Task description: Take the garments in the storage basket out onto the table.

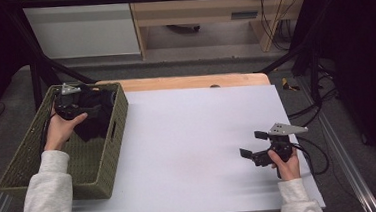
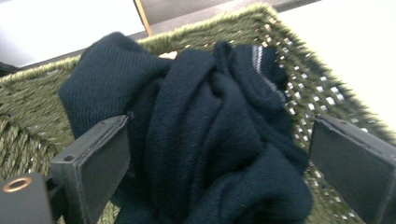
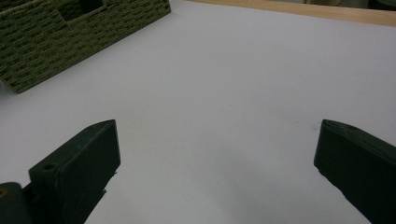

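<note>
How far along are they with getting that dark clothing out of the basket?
Barely started. Nothing looks done yet: the dark garment lies bunched in the green woven basket. In hand: the left gripper is down in the basket, jaws wide around the cloth but not pinching it. The right gripper waits open over the bare white sheet. Gripping and lifting remain.

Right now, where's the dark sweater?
The dark sweater lies bunched in the green woven basket at the table's left edge in the high view, between the open left gripper jaws.
</note>
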### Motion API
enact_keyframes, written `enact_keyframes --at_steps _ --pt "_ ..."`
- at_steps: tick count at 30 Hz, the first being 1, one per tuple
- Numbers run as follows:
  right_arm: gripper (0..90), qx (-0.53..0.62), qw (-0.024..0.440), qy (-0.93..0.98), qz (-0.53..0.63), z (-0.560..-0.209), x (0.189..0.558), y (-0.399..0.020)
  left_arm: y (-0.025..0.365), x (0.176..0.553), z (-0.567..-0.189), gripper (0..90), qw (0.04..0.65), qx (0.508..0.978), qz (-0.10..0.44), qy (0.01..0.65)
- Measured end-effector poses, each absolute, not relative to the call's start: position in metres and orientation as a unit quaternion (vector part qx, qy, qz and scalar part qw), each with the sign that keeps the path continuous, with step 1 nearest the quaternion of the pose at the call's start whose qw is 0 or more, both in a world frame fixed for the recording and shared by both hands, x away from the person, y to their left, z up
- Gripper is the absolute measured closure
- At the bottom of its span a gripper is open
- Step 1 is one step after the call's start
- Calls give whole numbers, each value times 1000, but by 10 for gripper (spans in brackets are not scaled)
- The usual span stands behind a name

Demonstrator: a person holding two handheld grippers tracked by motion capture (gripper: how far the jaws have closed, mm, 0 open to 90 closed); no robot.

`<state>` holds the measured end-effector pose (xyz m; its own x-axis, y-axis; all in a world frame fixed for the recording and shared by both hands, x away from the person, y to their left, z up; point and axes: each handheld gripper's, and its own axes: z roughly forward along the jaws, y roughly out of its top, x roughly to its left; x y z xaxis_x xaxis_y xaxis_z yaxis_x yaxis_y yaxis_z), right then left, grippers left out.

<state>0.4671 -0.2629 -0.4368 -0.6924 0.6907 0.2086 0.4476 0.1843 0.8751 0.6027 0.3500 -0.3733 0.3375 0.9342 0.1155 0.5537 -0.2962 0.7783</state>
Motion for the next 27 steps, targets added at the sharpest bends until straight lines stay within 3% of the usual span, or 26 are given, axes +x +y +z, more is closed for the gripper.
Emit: enact_keyframes --at_steps 14,27 --pt "9 375 117 761 516 -437 467 -262 355 617 -396 124 330 735 271 527" --pt "8 374 116 760 519 -437 467 -262 352 619 -405 390 335 727 257 541"
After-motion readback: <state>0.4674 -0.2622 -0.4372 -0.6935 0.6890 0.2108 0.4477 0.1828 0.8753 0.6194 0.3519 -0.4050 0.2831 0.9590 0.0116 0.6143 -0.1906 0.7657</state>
